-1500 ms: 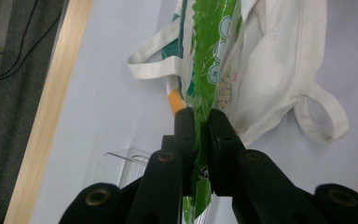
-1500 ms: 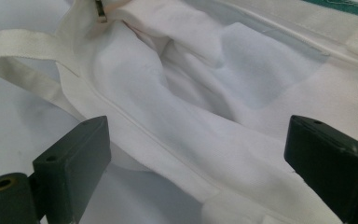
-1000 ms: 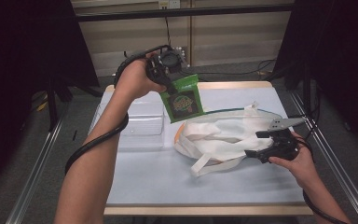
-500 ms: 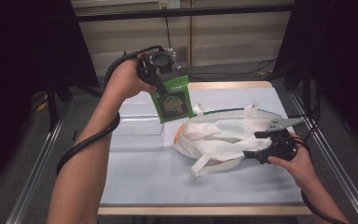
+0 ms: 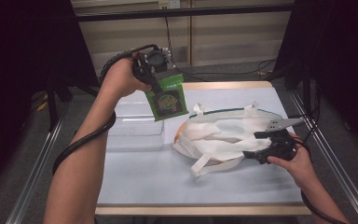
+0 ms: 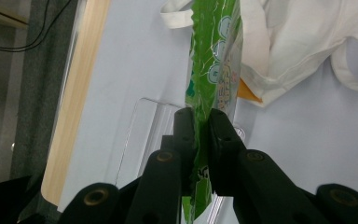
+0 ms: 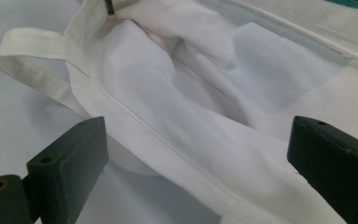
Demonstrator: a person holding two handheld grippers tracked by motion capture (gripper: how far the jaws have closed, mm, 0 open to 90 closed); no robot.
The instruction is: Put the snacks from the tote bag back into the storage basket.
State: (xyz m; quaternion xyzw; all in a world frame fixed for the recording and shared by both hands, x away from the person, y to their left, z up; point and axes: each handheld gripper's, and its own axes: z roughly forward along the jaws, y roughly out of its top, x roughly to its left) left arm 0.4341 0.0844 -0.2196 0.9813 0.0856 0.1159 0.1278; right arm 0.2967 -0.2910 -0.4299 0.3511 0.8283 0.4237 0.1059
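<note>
A green snack packet (image 5: 168, 99) hangs in the air over the table's back left, pinched at its top edge by my left gripper (image 5: 159, 86). In the left gripper view the black jaws (image 6: 199, 128) are shut flat on the green packet (image 6: 210, 65), which points toward the bag. A white cloth tote bag (image 5: 223, 133) lies crumpled in the middle of the table with its mouth facing right. My right gripper (image 5: 251, 145) rests at the bag's right edge. In the right gripper view its jaws (image 7: 200, 156) stand wide apart with the bag's rim (image 7: 168, 140) lying loose between them.
A clear plastic tray (image 5: 135, 127) sits on the pale blue table mat (image 5: 144, 182) under the packet, left of the bag. The bag's strap (image 5: 209, 164) loops toward the front. Metal rails (image 5: 328, 154) run along both table sides, and cables trail at the back.
The left gripper and the green packet have drifted slightly to the left, away from the bag. The right gripper and the bag have stayed put.
</note>
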